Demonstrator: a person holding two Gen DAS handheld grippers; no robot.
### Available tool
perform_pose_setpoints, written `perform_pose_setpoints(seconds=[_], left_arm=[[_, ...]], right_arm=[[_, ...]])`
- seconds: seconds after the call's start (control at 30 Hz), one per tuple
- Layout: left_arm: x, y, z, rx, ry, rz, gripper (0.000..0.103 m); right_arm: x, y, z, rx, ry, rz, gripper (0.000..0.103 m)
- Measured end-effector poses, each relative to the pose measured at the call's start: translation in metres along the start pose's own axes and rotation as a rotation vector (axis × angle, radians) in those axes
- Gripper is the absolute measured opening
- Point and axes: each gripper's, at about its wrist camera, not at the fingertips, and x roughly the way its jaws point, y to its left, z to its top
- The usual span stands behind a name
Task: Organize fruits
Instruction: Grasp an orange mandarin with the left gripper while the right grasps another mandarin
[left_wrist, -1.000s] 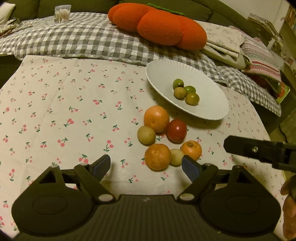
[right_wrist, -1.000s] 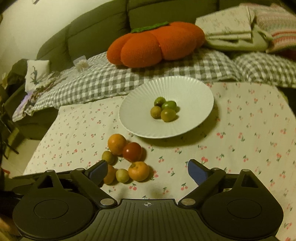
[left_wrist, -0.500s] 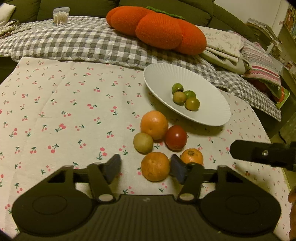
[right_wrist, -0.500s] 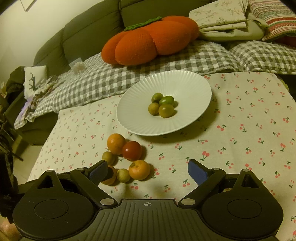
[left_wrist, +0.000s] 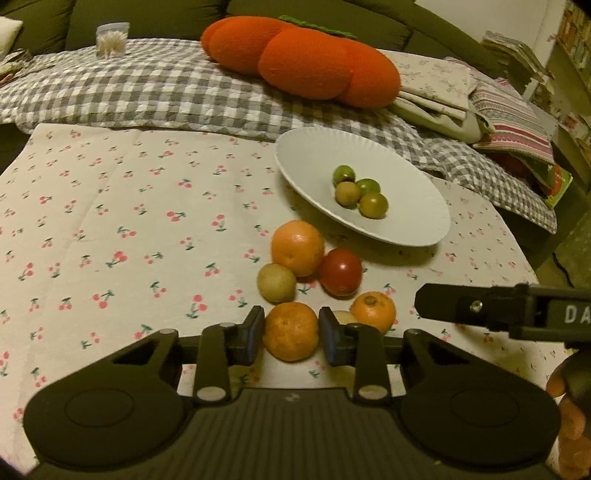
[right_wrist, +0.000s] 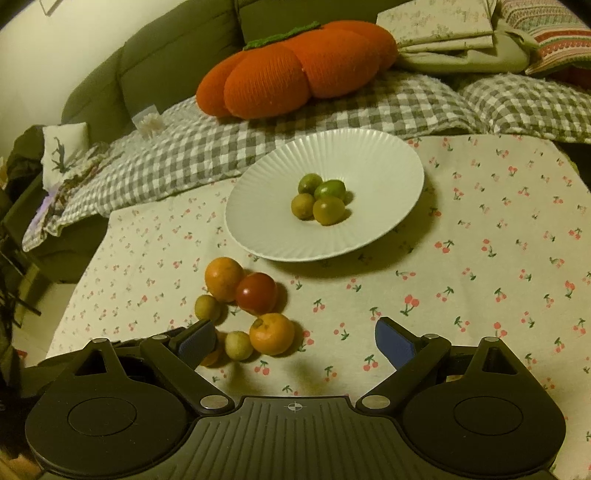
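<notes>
My left gripper (left_wrist: 291, 330) is shut on the nearest orange (left_wrist: 291, 331), which rests on the cherry-print tablecloth. Around it lie another orange (left_wrist: 297, 247), a red tomato (left_wrist: 340, 272), a yellow-green fruit (left_wrist: 276, 282), a small orange (left_wrist: 373, 311) and a pale small fruit (left_wrist: 344, 317), partly hidden. A white ribbed plate (left_wrist: 317, 155) holds several small green fruits (left_wrist: 360, 192). My right gripper (right_wrist: 295, 339) is open and empty, just right of the fruit cluster (right_wrist: 271, 333); the plate (right_wrist: 369, 147) lies ahead.
An orange pumpkin cushion (left_wrist: 303, 59) lies on a grey checked blanket (left_wrist: 147, 96) behind the table. Folded cloths (left_wrist: 436, 88) are piled at the back right. The right gripper's body (left_wrist: 498, 306) reaches in from the right in the left wrist view.
My left gripper moved forward and closed its fingers around the nearest orange. My right gripper stayed open and shifted slightly closer to the table.
</notes>
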Motion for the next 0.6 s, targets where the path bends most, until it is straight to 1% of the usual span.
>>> perform_pose_setpoints(seconds=[0.2,0.3,0.4,0.47,0.6], left_arm=[[-0.006,0.012,0.002,-0.047,0.010,0.029,0.030],[-0.008,0.013,0.003,-0.057,0.014,0.041,0.030],[-0.009,0.014,0.004,-0.065,0.020,0.048,0.030],[-0.011,0.015,0.006,-0.070,0.022,0.051,0.030],[-0.017,0.020,0.010,-0.095,0.008,0.058,0.030]], right_arm=[[0.011,0.000,0.000,0.021,0.015,0.010,0.095],[0.016,0.001,0.000,0.027,0.015,0.014,0.093],[0.026,0.000,0.000,0.061,0.034,0.027,0.082],[0.033,0.000,0.000,0.078,0.048,0.030,0.071],[0.043,0.000,-0.003,0.098,0.061,0.023,0.063]])
